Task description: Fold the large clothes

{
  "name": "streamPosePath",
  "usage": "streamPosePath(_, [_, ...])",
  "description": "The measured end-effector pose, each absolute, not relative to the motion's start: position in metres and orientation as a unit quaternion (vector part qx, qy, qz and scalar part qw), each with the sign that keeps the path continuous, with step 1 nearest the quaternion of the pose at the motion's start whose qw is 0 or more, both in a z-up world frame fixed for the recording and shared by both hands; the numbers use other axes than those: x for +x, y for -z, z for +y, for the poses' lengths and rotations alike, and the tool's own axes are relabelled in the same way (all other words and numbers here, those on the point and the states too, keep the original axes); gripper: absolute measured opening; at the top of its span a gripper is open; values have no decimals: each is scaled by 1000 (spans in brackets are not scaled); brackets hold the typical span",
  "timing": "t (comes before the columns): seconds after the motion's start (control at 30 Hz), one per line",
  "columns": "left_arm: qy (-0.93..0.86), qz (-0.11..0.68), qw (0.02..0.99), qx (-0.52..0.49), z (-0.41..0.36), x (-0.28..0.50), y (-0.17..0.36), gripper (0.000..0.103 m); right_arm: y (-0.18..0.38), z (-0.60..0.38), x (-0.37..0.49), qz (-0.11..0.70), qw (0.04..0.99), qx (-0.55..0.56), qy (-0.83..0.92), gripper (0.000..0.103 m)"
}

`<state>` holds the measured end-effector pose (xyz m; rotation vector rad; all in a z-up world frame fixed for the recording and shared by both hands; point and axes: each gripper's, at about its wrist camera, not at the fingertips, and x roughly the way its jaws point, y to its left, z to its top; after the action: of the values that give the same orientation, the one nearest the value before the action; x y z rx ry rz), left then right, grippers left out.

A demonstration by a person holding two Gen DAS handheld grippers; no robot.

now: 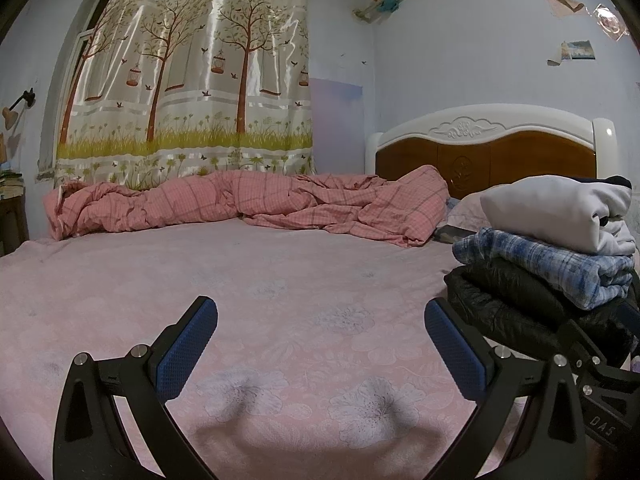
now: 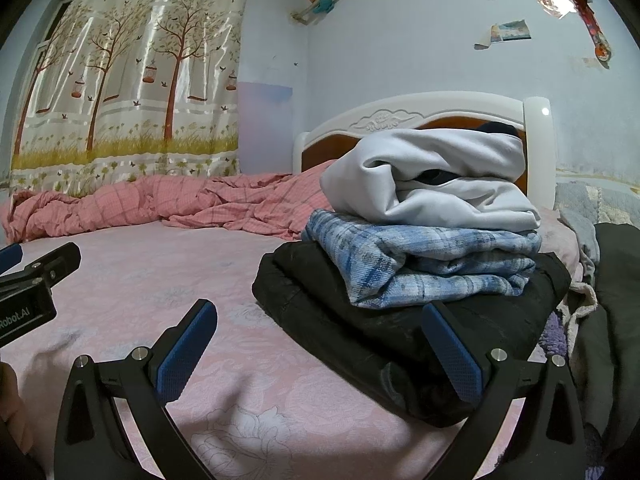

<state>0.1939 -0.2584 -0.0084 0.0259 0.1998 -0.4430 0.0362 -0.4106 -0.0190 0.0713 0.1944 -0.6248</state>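
Two hand-held grippers hang over a pink flowered bed sheet (image 1: pixel 132 276) in a bedroom, both with jaws spread wide and holding nothing. The left gripper (image 1: pixel 320 340) points across the bare middle of the bed; the right gripper (image 2: pixel 320 344) faces a stack of folded clothes near the head end of the bed, its right finger (image 2: pixel 452 352) in front of the lowest garment, though contact cannot be judged.

The stack has three layers: a black jacket (image 2: pixel 340 308) lying on the sheet, a blue plaid shirt (image 2: pixel 420 260) on top of it, and a white sweatshirt (image 2: pixel 432 176) uppermost. More dark clothing (image 2: pixel 616 300) lies at the right edge of the right wrist view.

A rumpled pink checked quilt (image 1: pixel 240 204) runs along the far edge of the bed, below a curtain (image 1: pixel 188 80) printed with trees and birdcages. The white and brown headboard (image 1: pixel 488 140) stands behind the stack. The left gripper's body (image 2: pixel 32 284) shows at the left edge of the right wrist view.
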Motion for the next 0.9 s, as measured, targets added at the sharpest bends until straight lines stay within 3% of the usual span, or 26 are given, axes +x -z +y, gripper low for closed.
streamPosePath(0.9, [220, 97, 971, 14, -257, 193, 9, 103, 20, -413, 39, 99, 947, 30, 305, 103])
